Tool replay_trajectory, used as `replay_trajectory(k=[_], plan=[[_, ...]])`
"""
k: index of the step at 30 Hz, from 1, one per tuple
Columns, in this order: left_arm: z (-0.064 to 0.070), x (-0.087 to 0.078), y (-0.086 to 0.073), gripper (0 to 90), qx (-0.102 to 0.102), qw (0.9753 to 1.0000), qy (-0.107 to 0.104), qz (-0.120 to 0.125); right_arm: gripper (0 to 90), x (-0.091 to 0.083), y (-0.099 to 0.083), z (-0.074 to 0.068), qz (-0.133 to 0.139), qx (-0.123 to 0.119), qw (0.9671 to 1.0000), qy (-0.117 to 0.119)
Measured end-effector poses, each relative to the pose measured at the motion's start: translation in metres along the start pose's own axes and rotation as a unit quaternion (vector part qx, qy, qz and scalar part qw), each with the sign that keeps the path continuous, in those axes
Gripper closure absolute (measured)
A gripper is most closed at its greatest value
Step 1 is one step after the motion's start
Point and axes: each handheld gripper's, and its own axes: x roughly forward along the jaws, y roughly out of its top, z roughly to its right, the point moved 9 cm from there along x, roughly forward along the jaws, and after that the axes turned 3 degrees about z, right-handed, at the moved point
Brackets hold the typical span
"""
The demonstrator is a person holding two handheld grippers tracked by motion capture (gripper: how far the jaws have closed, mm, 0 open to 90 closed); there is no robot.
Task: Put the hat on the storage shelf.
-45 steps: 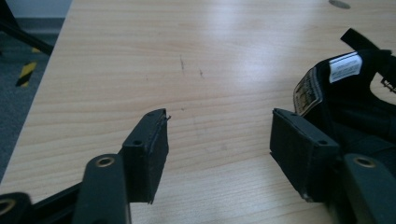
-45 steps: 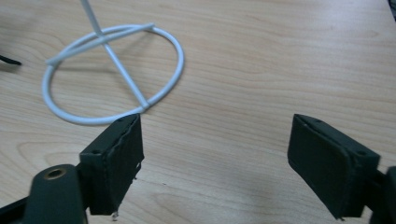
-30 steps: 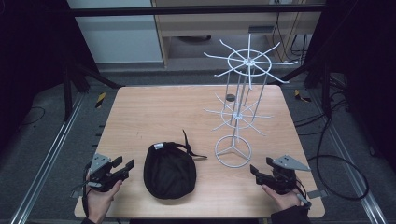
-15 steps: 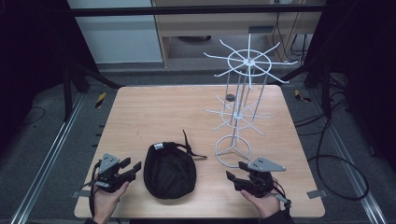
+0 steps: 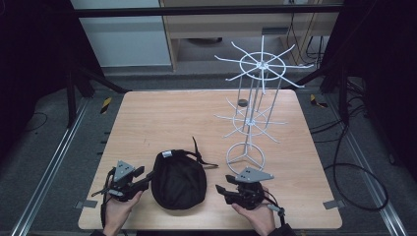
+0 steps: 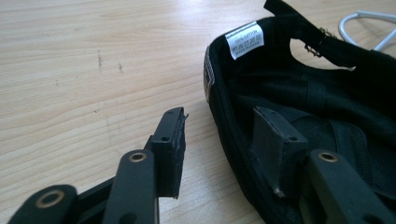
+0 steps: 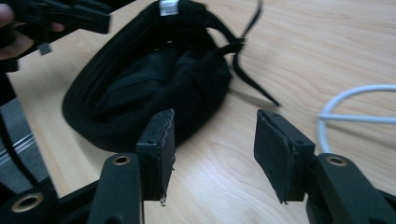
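Black and upturned, the cap [image 5: 178, 181] lies on the wooden table [image 5: 162, 118] between the two grippers. The left gripper [image 6: 219, 135] has its jaws spread astride the cap's rim, one inside the hollow, one outside over the wood. The right gripper [image 7: 212, 140] stands with jaws apart and empty, the cap just ahead and to its left. A white wire rack [image 5: 251, 123] stands beyond the right gripper.
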Motion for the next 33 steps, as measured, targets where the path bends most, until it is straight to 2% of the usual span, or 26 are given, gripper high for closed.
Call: replay_trajectory(k=[4, 5, 9, 14, 15, 16, 18, 21, 24, 25, 26, 27, 29, 32, 33], plan=[[0.0, 0.005, -0.001, 55.8, 0.005, 1.0, -0.001, -0.007, 48.7, 0.008, 0.0, -0.011, -0.006, -0.007, 0.9999, 0.012], [0.0, 0.006, -0.002, 57.1, 0.004, 1.0, -0.002, -0.008, 48.7, 0.014, 0.0, -0.019, -0.008, -0.009, 0.9997, 0.021], [-0.001, 0.013, -0.003, 59.6, 0.008, 0.9998, -0.001, -0.018, 45.7, 0.023, 0.006, -0.028, -0.002, -0.006, 0.9996, 0.027], [0.002, 0.018, -0.004, 64.9, 0.01, 0.9997, -0.008, -0.022, 44.3, 0.037, 0.01, -0.034, -0.003, -0.008, 0.9996, 0.026], [0.002, 0.019, -0.004, 65.7, 0.01, 0.9996, -0.008, -0.025, 43.7, 0.044, 0.009, -0.035, -0.01, -0.009, 0.9997, 0.022], [0.003, 0.019, -0.005, 65.7, 0.011, 0.9995, -0.01, -0.027, 43.7, 0.044, 0.009, -0.035, -0.01, -0.009, 0.9997, 0.022], [0.004, 0.021, -0.006, 70.2, 0.01, 0.9993, -0.013, -0.033, 45.2, 0.054, 0.006, -0.036, -0.022, -0.01, 0.9995, 0.019], [0.007, 0.021, -0.008, 72.7, 0.009, 0.999, -0.019, -0.04, 49.0, 0.059, 0.003, -0.034, -0.034, -0.016, 0.9992, 0.011], [0.009, 0.019, -0.009, 75.1, 0.002, 0.9987, -0.027, -0.042, 59.3, 0.063, 0.001, -0.031, -0.042, -0.012, 0.999, 0.011], [0.011, 0.017, -0.01, 75.2, -0.004, 0.9985, -0.03, -0.045, 67.8, 0.063, 0.002, -0.027, -0.045, -0.014, 0.9989, 0.005], [0.011, 0.017, -0.01, 75.1, -0.004, 0.9985, -0.03, -0.045, 67.8, 0.063, 0.002, -0.027, -0.045, -0.014, 0.9989, 0.005], [0.015, 0.014, -0.011, 74.7, -0.004, 0.9983, -0.037, -0.044, 74.0, 0.063, 0.004, -0.024, -0.047, -0.017, 0.9988, -0.003], [0.017, 0.012, -0.01, 74.0, -0.005, 0.9983, -0.041, -0.042, 75.6, 0.063, 0.004, -0.022, -0.047, -0.018, 0.9987, -0.006], [0.016, 0.008, -0.004, 67.2, -0.007, 0.9987, -0.043, -0.027, 80.1, 0.062, 0.004, -0.015, -0.05, -0.019, 0.9984, -0.018], [0.012, 0.008, 0.003, 62.0, -0.009, 0.9992, -0.036, -0.016, 80.3, 0.061, 0.005, -0.012, -0.047, -0.019, 0.9984, -0.024]])
